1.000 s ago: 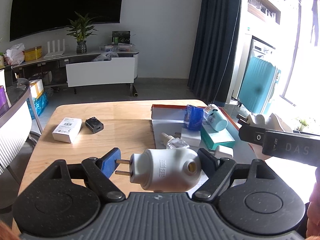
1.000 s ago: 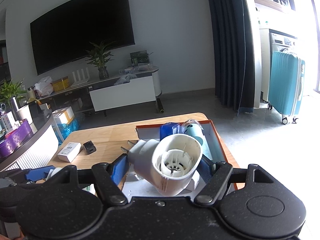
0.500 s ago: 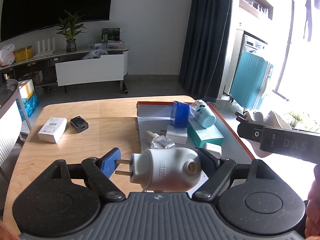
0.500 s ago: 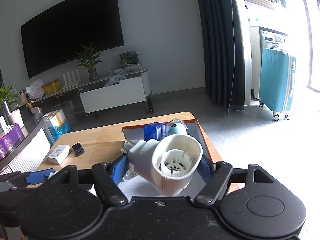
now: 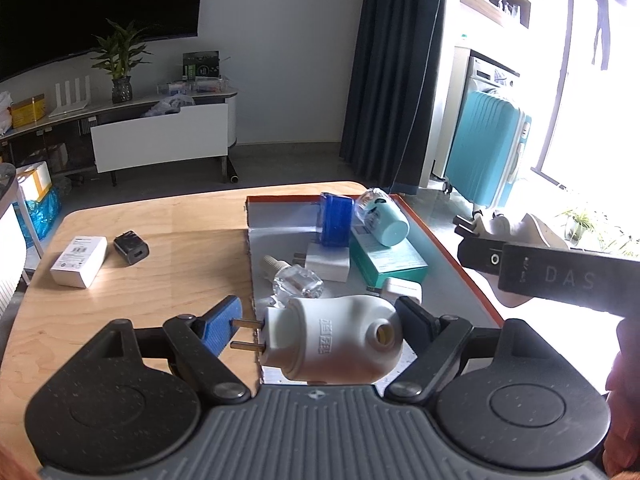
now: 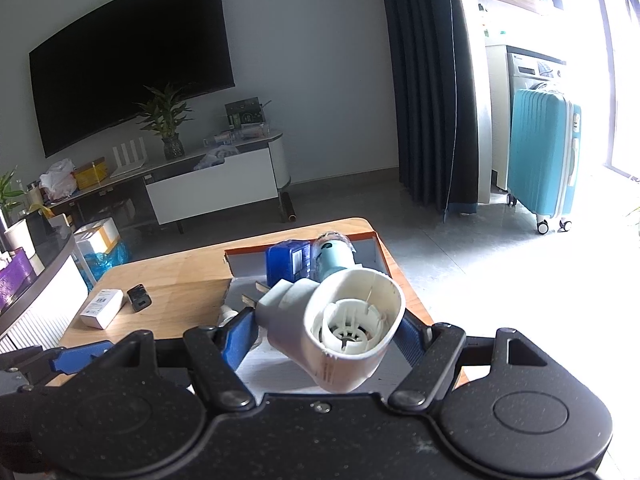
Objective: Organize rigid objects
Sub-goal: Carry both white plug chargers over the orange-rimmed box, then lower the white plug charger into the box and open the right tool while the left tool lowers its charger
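My left gripper (image 5: pixel 316 312) is shut lengthwise on a white plug-in device (image 5: pixel 340 344), its two prongs against the blue left pad. It hangs over the near left edge of a grey, orange-rimmed tray (image 5: pixel 444 248) on the wooden table (image 5: pixel 180 240). My right gripper (image 6: pixel 326 326) is shut on a second white plug-in device (image 6: pixel 344 332), whose open round socket faces the camera, above the tray's (image 6: pixel 368 240) near end. In the left wrist view the right gripper's black body crosses the right edge.
The tray holds a blue box (image 5: pixel 336 220), a teal bottle (image 5: pixel 384 224), a teal carton (image 5: pixel 388 260), a white adapter (image 5: pixel 328 264), a clear bottle (image 5: pixel 296 284) and a small white charger (image 5: pixel 400 290). Left on the table lie a white box (image 5: pixel 80 256) and a black charger (image 5: pixel 130 248).
My left gripper has shifted right with its plug-in device, from beside the tray to over its left edge. The right gripper has barely moved and keeps its grip.
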The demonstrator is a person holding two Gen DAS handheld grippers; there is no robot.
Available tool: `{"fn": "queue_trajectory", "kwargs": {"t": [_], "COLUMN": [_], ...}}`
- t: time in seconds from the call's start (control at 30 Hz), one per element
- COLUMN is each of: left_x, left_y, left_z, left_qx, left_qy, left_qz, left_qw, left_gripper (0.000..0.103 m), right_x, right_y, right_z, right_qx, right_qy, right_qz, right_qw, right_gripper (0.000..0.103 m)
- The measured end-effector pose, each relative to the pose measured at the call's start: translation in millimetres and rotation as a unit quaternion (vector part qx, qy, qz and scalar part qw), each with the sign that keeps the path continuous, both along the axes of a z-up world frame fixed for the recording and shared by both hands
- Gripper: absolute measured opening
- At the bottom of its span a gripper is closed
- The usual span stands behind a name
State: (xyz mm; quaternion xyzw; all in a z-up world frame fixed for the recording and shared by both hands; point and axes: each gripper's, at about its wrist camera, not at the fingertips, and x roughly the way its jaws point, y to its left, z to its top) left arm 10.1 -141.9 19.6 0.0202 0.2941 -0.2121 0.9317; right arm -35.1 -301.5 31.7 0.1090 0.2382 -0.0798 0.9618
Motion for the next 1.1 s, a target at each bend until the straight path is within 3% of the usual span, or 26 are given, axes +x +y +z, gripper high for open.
{"fn": "queue_trajectory", "kwargs": {"t": [0.77,1.1], "left_x": [9,13], "left_y": [-26,-35], "left_z": [-17,-23], "left_qx": [0.004,0.003], "left_qy": [0.023,0.038], "left_qz": [-0.035,-0.047], "left_qw": [0.9991,0.9981], "left_gripper": [0.085,0.085], "right_x": [21,18], "right_y": [-13,-24], "right_z": [-18,-17], "right_qx": [-0.013,-0.004], "right_qy": [0.031,0.018], "right_qz": [-0.016,-0.023], "right_qw": [0.999,1.000], "right_gripper": [0.083,0.082]}}
